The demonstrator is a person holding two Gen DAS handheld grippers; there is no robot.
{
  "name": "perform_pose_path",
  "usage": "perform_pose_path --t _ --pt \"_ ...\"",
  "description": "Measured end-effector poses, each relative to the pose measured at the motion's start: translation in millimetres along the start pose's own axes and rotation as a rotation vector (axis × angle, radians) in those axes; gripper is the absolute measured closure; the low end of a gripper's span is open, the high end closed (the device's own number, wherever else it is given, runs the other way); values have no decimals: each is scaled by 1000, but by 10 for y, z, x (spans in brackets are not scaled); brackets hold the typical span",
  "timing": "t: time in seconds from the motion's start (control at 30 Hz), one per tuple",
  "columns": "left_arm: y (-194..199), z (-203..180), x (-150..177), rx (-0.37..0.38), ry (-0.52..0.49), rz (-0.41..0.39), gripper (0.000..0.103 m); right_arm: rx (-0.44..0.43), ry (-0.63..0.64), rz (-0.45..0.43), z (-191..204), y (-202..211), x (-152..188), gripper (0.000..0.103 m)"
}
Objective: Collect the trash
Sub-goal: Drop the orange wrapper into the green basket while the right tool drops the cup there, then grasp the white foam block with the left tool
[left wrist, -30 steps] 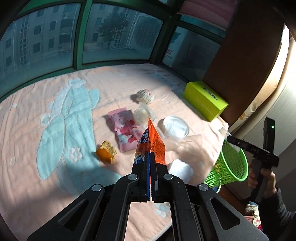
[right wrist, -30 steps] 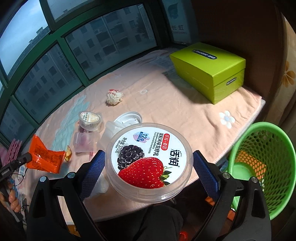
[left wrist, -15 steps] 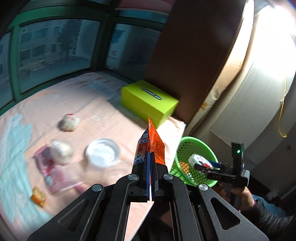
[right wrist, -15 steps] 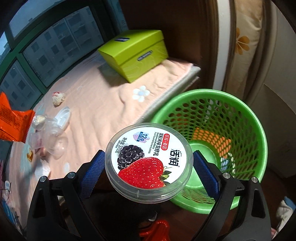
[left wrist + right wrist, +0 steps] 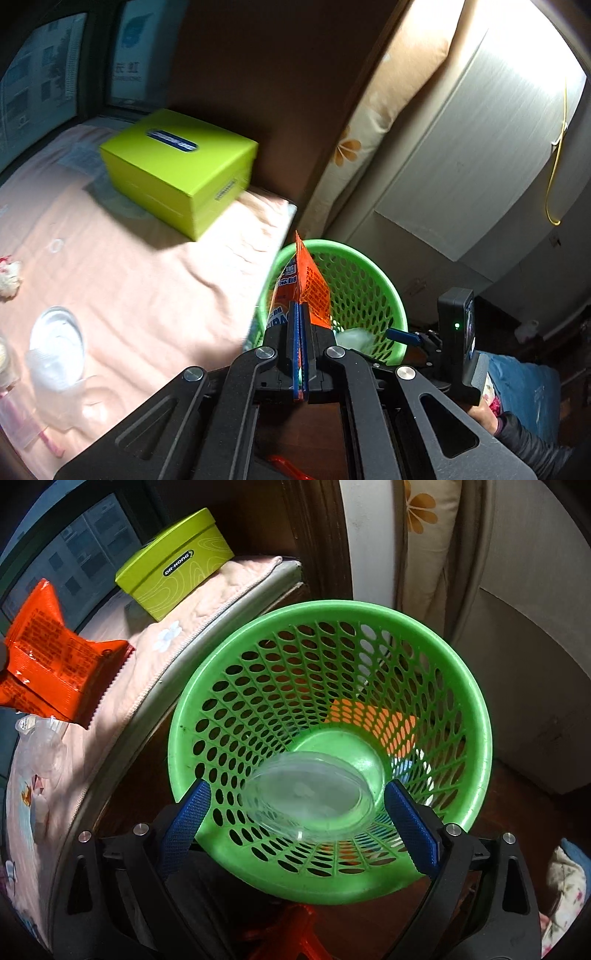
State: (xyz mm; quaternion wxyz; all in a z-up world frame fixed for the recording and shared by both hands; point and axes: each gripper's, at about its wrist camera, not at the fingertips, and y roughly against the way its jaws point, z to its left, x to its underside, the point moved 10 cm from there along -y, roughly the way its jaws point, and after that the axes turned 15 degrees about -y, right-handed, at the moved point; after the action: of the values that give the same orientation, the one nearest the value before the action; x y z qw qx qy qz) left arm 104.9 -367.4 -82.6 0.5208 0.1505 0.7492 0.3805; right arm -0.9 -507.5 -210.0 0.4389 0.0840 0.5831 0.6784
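Note:
My left gripper [image 5: 299,354] is shut on an orange snack wrapper [image 5: 301,286] and holds it above the near rim of the green mesh basket [image 5: 364,273]. The wrapper also shows at the left of the right wrist view [image 5: 55,657]. My right gripper [image 5: 297,812] is open over the basket [image 5: 476,716]. A clear round yogurt container [image 5: 306,794] lies tilted inside the basket, between my blue fingers [image 5: 184,812] and below them, apart from both. The right gripper also shows in the left wrist view [image 5: 402,336].
A lime-green box [image 5: 177,166] sits on the pink blanket [image 5: 129,280] by the brown wall. A clear lid [image 5: 55,339], a crumpled paper ball [image 5: 9,277] and other clear plastic trash lie at the left. The basket stands on the floor beside the bed edge.
The right gripper has opened and the yogurt container has dropped into the basket. The left gripper has carried the orange wrapper right, from over the blanket to the basket.

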Motion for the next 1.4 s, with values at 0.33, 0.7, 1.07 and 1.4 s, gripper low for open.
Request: perform_pose_path --t 0.33,0.7,1.07,1.4 --pt "-767 -391 27 41 -40 106 102 -6 -18 -68 -261 342 -104 8" --pt "-1224 -575 262 59 -27 216 86 -9 -81 -101 -614 574 -57 8" --pt "-913 -482 300 16 -12 171 54 -51 -59 -111 -408 645 -8 8" --pt "-3 125 540 -180 56 86 50 -114 62 -112 240 693 163 8"
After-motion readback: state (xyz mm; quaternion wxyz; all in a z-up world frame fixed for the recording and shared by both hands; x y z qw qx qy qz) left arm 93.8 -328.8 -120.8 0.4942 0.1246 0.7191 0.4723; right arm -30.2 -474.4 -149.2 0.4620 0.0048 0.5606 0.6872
